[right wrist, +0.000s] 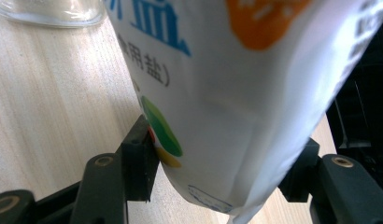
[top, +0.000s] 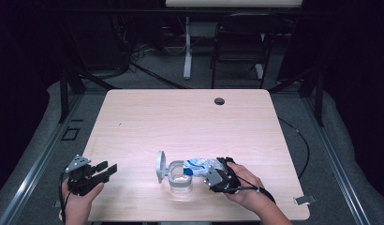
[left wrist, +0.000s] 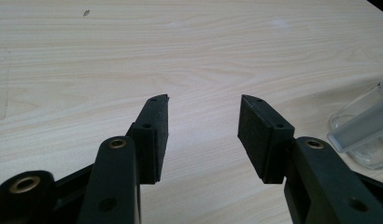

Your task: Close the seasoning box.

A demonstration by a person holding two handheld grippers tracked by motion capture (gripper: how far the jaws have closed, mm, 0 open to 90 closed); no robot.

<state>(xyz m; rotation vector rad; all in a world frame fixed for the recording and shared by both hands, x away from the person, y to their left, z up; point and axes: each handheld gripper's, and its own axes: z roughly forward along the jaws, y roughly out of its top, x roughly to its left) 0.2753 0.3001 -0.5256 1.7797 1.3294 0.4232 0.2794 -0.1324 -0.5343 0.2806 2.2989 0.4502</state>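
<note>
Bag: a white salt bag with blue and orange print lay near the front edge of the table, right of centre, held off the surface at a tilt.
Bag axis: its long axis ran roughly left to right in the high view, mouth end toward the jar, bottom end in the right gripper.
Jar: a clear glass jar stood upright just left of the bag, its hinged lid swung open to the jar's left; the bag's mouth sat at or over the rim, though whether it touched could not be told.
Right gripper: the right gripper was clamped on the bag's lower end, one pad pressing each face, as the right gripper view showed.
Left gripper: the left gripper hovered at the table's front left, jaws parted and holding nothing, well apart from the jar.
Key relation: the jar lay directly beyond the bag's mouth from the right gripper, so a pour would likely mean tipping along that axis; the right hand was nearer.
Risk: the unheld jar might slide if nudged.
</note>
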